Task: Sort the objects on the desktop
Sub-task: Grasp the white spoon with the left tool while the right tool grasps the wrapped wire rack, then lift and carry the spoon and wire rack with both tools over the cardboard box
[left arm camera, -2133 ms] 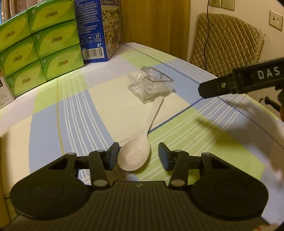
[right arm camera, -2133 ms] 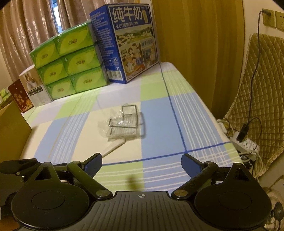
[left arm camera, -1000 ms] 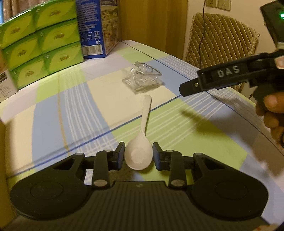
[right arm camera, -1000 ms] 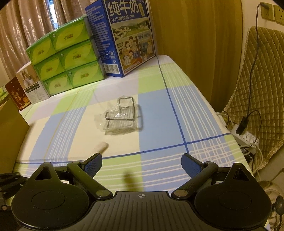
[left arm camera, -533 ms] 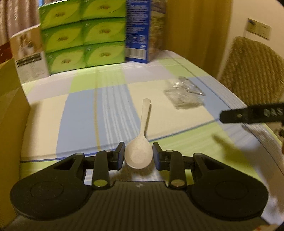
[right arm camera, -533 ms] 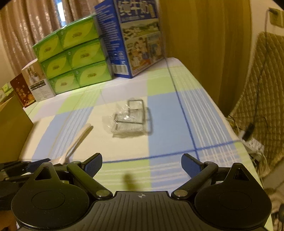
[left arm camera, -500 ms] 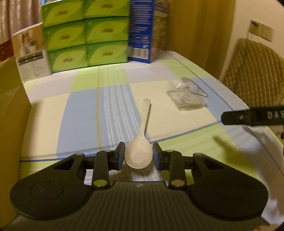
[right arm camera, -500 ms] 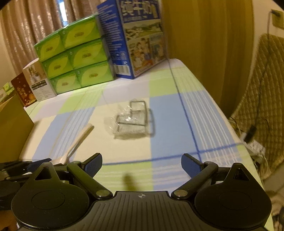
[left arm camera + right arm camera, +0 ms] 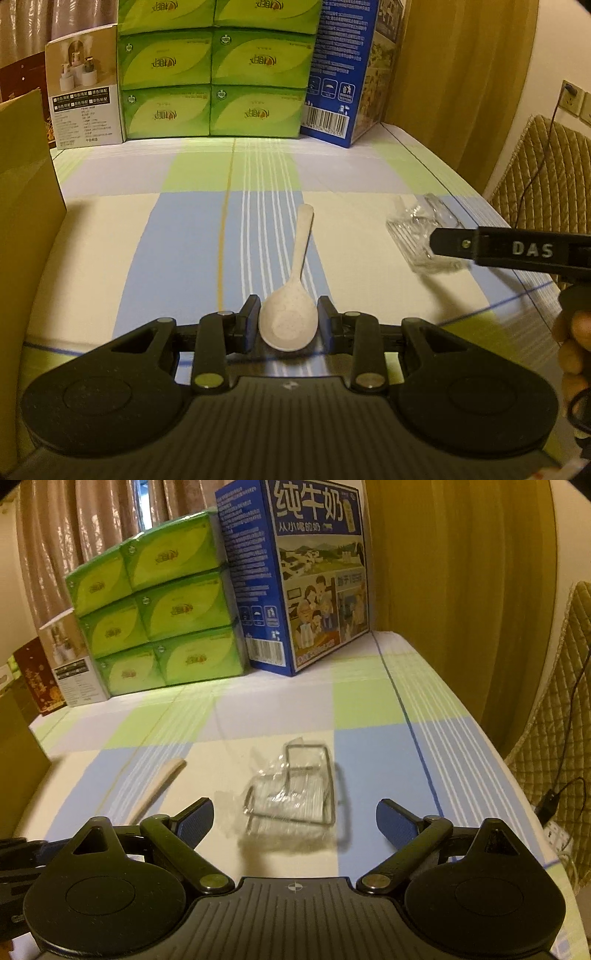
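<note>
Checked tablecloth covers the table; spoon gripped, wire rack loose.

Left gripper: jaws narrow, clamped on the bowl of the white spoon, handle pointing away toward the green tissue boxes. Right gripper: jaws wide, nothing between the pads. Plastic-wrapped wire rack lies on the cloth just ahead of the right jaws, in line with the gap, right of the spoon, well short of the green boxes.
</note>
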